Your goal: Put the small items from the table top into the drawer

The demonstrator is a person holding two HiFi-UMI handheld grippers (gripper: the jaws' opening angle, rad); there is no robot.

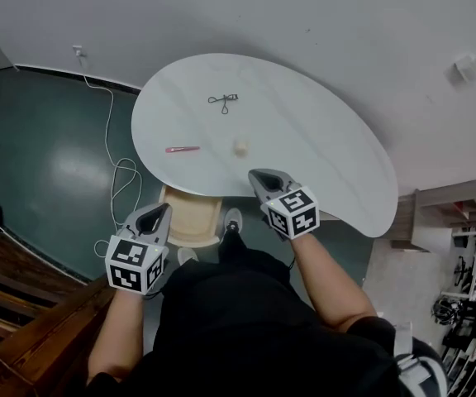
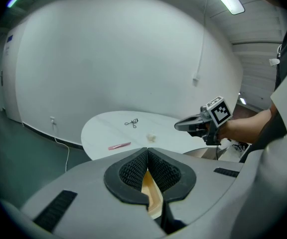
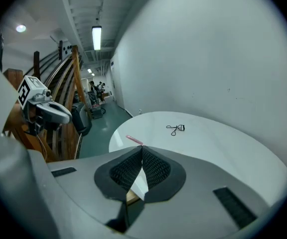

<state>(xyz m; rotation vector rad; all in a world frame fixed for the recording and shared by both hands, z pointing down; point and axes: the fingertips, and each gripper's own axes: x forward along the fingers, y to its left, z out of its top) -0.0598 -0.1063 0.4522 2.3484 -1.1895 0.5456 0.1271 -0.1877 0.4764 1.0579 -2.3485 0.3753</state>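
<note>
Three small items lay on the white table (image 1: 321,139): an eyelash curler (image 1: 223,100) toward the far side, a pink stick (image 1: 182,149) near the left edge, and a cream lump (image 1: 241,146) too small for me to identify. In the right gripper view the jaw tips cut off part of the stick, and the lump did not show at all. Below the near edge a pale wooden drawer (image 1: 190,222) stood pulled out, its far end under the tabletop; I could not tell what it held. The left gripper (image 1: 162,211) hung just beside the drawer, jaws pressed together on nothing. The right gripper (image 1: 259,176) sat over the table's near edge, near the lump, jaws likewise closed and empty.
</note>
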